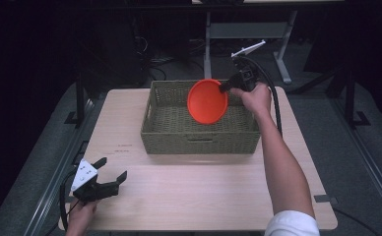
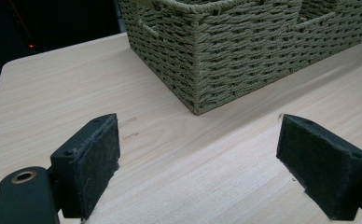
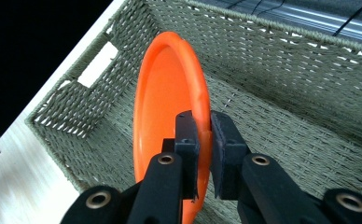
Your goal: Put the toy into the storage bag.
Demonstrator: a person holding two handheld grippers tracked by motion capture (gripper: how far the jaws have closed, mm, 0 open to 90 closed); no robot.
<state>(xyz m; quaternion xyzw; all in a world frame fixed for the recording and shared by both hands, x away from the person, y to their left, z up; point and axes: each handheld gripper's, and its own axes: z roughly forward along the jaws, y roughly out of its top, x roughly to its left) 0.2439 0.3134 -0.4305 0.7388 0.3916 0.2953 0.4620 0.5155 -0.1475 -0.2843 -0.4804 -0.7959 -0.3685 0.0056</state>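
- An orange plate (image 1: 207, 101) is held up on edge by the right claw (image 1: 224, 87), above the inside of the basket (image 1: 172, 135).
- In the right gripper view the plate (image 3: 170, 102) is seen pinched at its rim, one jaw on the hollow face and one on the back, both pressed tight against it.
- The plate's hollow face is turned toward the high camera; its lower edge hangs in front of the basket's woven floor (image 3: 286, 140), and whether it touches cannot be told.
- The right hand (image 1: 254, 97) is wrapped around the gripper over the basket's far right corner, with a black cable (image 1: 276, 105) trailing down beside the forearm.
- The basket is set on the far half of the table (image 1: 204, 191), a handle slot cut into its left wall (image 3: 97, 64).
- The left claw (image 1: 111, 170) is carried low at the table's near left corner, well apart from the basket, with the left hand (image 1: 80, 216) below it.
- In the left gripper view its pads (image 2: 93, 161) are spread wide with bare table (image 2: 193, 163) between them and nothing gripped; the basket's corner (image 2: 198, 60) is seen ahead.
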